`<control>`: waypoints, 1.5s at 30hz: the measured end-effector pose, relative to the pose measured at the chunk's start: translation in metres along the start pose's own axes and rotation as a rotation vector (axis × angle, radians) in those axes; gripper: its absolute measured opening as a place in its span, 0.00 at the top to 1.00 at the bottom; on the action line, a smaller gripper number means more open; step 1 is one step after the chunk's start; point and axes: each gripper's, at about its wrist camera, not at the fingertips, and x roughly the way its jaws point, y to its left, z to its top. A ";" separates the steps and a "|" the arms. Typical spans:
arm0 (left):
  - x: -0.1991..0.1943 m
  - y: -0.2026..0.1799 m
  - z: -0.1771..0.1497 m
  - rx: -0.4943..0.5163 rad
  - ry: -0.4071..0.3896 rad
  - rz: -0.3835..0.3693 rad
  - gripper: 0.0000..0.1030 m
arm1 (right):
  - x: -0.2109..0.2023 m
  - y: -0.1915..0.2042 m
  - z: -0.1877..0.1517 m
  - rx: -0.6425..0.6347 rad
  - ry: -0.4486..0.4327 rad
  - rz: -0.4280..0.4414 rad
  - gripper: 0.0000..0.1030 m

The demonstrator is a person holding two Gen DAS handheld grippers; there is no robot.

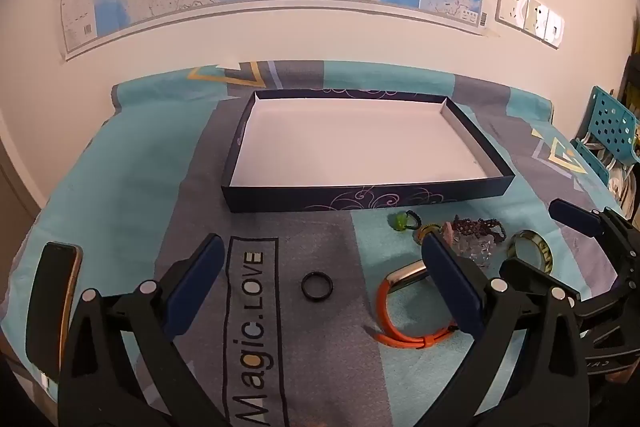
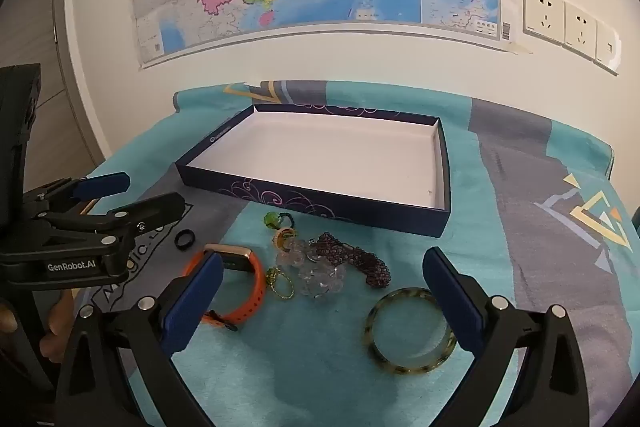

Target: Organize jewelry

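A soft, matt, fleecy cloth (image 2: pixel 320 367) covers the worktop. The box (image 2: pixel 320 201) looks like matt printed cardboard with a plain white paper lining. The bangle (image 2: pixel 374 347) is glossy and mottled, the orange strap (image 2: pixel 256 297) matt rubber, the clear beads (image 2: pixel 320 277) glassy, and the black ring (image 1: pixel 317 286) smooth.

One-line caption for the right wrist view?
Open right gripper hovers over loose jewelry beside an empty box.
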 end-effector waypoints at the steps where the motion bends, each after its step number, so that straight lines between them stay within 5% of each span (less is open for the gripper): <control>1: 0.000 0.000 0.000 0.001 0.002 -0.003 0.06 | -0.001 0.000 -0.001 0.003 0.002 0.000 0.06; 45: 0.002 0.000 -0.001 0.006 0.008 -0.004 0.06 | 0.000 -0.003 -0.001 0.025 0.006 0.039 0.06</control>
